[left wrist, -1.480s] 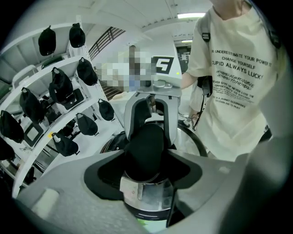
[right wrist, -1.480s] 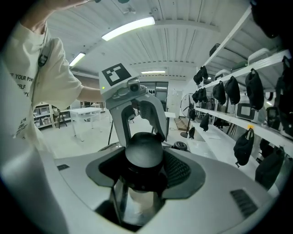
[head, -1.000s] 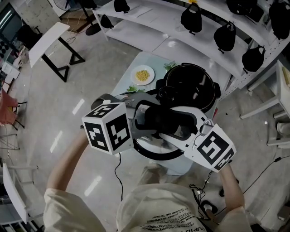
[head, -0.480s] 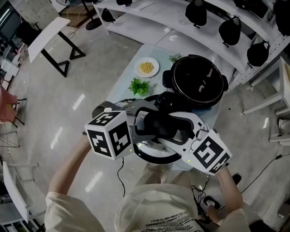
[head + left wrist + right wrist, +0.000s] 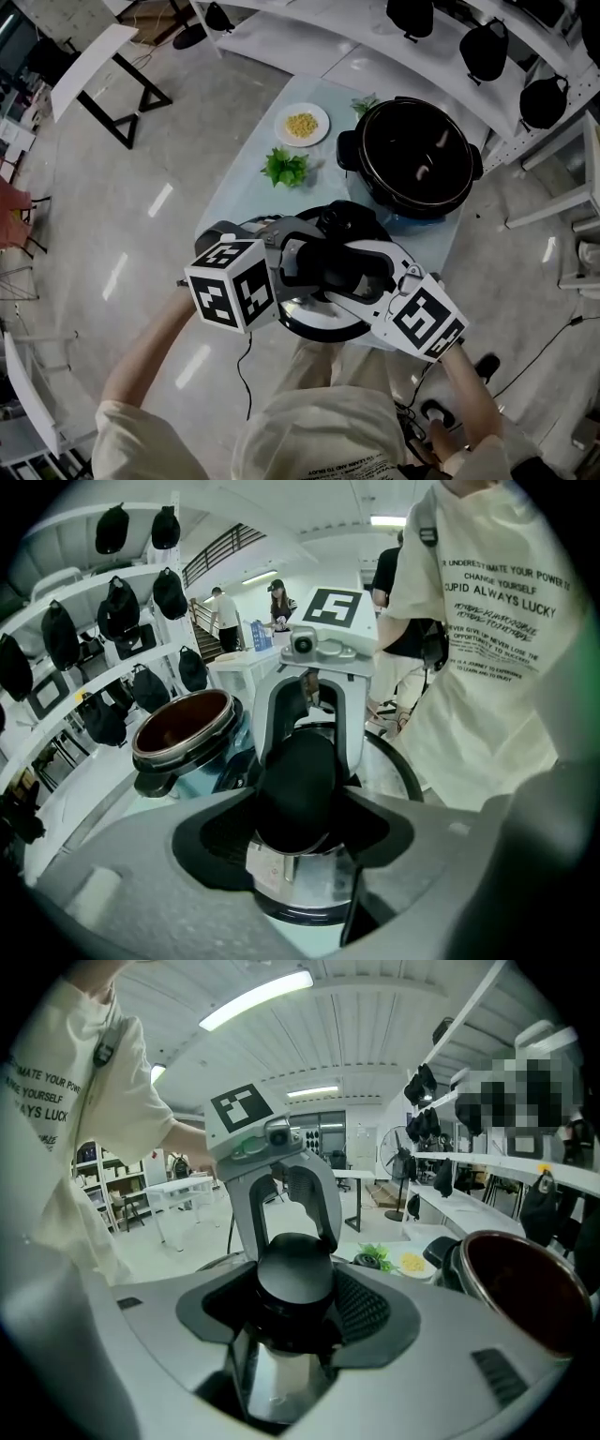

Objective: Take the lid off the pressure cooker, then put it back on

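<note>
Lid off and coming down: at the left, the left gripper point(image 5: 305, 803) is clamped on the black knob point(image 5: 298, 761) of the pressure cooker lid point(image 5: 319, 330), its jaws spread wide around that knob and pressing it from the person's left. A second ago the lid overlapped the pot's near rim in the head view. It now sits lower and closer to the person, over the near edge of the pale table point(image 5: 251, 183), with a clear strip of surface between it and the pot. No view shows whether its rim already rests on the table. From the other side, the right gripper point(image 5: 295, 1290) closes on the same knob in the same way, so the two tools carry the lid together, facing each other. Farther back, a sprig of greens point(image 5: 286, 167) and a small plate of yellow food point(image 5: 302, 125) lie towards the far left corner. The open pressure cooker point(image 5: 410, 155) stands uncovered at the far right corner, its dark bowl bare. The first half of the job looks complete. What remains, by this reading, is to carry the lid back up and across, square it over the pot's rim and seat it.
</note>
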Demonstrator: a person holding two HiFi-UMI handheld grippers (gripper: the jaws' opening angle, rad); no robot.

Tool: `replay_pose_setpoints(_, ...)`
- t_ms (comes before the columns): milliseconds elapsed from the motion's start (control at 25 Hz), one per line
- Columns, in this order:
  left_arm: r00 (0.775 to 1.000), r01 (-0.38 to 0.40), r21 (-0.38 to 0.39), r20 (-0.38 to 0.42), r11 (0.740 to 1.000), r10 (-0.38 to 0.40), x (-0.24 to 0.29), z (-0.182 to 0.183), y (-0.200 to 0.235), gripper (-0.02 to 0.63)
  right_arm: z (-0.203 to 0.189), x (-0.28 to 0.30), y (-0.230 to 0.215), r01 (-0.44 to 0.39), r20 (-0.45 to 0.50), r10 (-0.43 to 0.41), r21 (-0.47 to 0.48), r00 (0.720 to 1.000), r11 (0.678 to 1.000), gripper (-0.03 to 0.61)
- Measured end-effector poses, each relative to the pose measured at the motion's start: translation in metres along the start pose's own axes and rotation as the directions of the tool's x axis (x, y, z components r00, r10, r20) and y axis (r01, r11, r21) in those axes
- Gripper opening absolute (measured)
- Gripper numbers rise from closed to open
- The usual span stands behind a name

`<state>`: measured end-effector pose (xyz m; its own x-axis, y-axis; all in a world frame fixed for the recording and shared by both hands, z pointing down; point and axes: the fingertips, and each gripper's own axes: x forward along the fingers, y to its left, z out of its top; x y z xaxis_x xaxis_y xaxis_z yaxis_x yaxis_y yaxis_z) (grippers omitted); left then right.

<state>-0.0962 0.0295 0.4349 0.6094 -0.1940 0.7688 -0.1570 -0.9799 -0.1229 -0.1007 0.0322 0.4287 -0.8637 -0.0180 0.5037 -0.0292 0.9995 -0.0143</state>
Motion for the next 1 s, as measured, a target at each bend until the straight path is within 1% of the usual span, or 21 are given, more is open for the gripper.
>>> replay_pose_setpoints(200,1.000,0.014,-0.029,-0.015,0.999,-0.015,0.024,-0.017,-0.001,0.268,-0.025,0.013,-0.003,-0.019,-0.013,0.019,0.008,1.000,1.000,0.264)
replay_pose_setpoints(400,0.998,0.019,-0.051,-0.054,0.999,-0.022,0.046,-0.037,-0.001,0.268,-0.049,0.029,-0.008,-0.047,-0.003,0.047,0.016,0.999,0.999,0.265)
replay_pose_setpoints(600,0.997,0.019,-0.078,-0.071,0.997,-0.024,0.065,-0.054,-0.001,0.268,-0.071,0.043,-0.011,-0.072,0.002,0.072,0.017,0.997,0.997,0.265)
replay_pose_setpoints(840,0.995,-0.015,-0.084,-0.101,0.996,0.007,0.084,-0.070,0.005,0.268,-0.089,0.056,-0.019,-0.079,-0.015,0.079,-0.028,0.997,0.996,0.265)
replay_pose_setpoints(1000,0.994,-0.030,-0.093,-0.104,0.995,0.020,0.091,-0.074,0.005,0.268,-0.096,0.059,-0.023,-0.079,-0.025,0.078,-0.046,0.997,0.996,0.265)
